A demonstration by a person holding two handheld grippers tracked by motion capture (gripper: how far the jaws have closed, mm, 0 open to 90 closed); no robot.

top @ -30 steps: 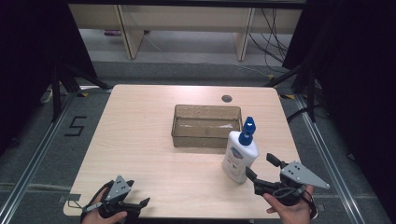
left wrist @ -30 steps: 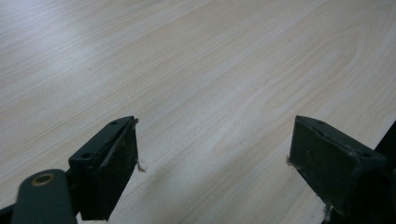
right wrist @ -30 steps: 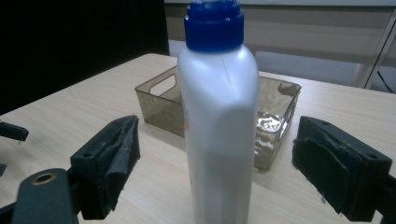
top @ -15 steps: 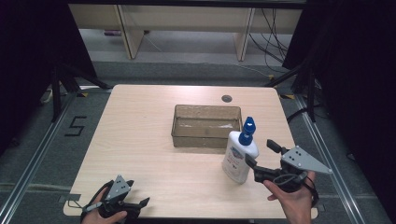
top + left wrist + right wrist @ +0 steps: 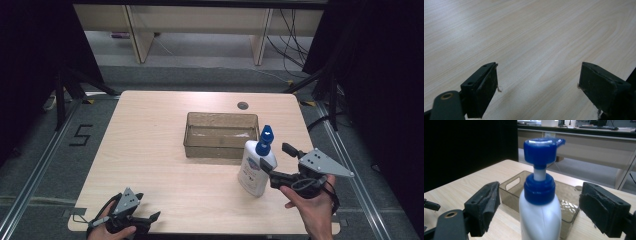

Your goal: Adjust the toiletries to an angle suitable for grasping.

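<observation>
A white pump bottle (image 5: 256,169) with a blue pump head stands upright on the wooden table (image 5: 150,150), just in front of the right corner of a translucent brown bin (image 5: 221,135). My right gripper (image 5: 276,159) is open at the bottle's right side, one jaw on each side of it. In the right gripper view the bottle (image 5: 540,217) stands between the open jaws of my right gripper (image 5: 539,207), and no pad touches it. My left gripper (image 5: 147,207) rests open near the table's front left edge. In the left gripper view my left gripper (image 5: 537,87) holds nothing.
The brown bin (image 5: 570,195) looks empty and lies right behind the bottle. A round cable hole (image 5: 243,105) sits near the table's far edge. Desk legs and cables stand beyond the table. A "5" mark (image 5: 80,135) is on the floor at left.
My right gripper has moved forward and left from the table's front right, so its open jaws now flank the bottle. The left gripper and the bottle have stayed put.
</observation>
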